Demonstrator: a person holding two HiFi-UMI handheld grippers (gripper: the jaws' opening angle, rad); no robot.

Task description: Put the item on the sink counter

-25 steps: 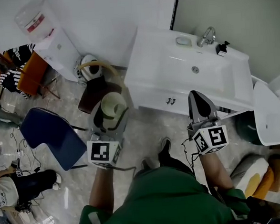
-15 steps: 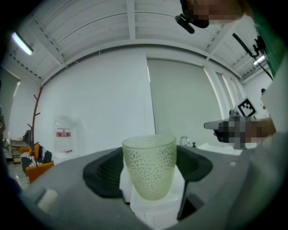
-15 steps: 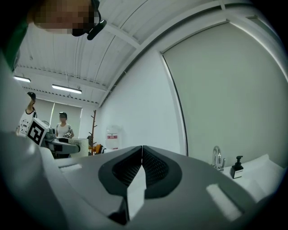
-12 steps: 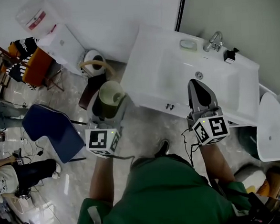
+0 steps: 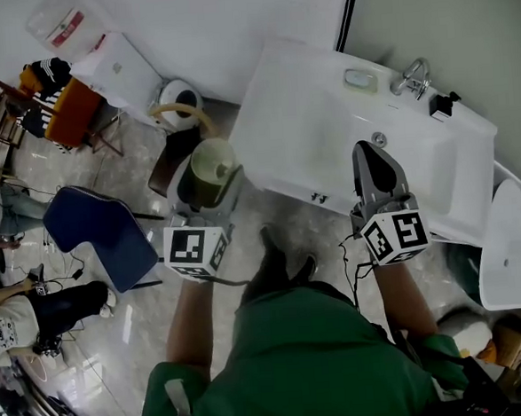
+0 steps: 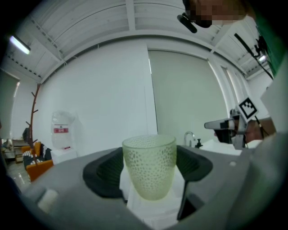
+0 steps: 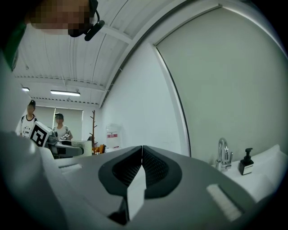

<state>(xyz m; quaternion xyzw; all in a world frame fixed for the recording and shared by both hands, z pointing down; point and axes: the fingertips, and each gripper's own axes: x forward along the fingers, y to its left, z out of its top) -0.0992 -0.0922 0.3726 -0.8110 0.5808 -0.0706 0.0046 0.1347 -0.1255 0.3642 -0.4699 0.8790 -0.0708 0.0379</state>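
- Head view: the left gripper (image 5: 207, 187) holds a pale green cup (image 5: 210, 162) upright, near the left edge of the white sink worktop (image 5: 281, 126). The right gripper (image 5: 373, 170) hangs above the worktop's front edge.
- Left gripper view: its fingers (image 6: 104, 174) clamp the dotted cup's sides.
- Right gripper view: its fingers (image 7: 155, 168) are pressed together with nothing between them; a faucet (image 7: 223, 153) stands to the right.
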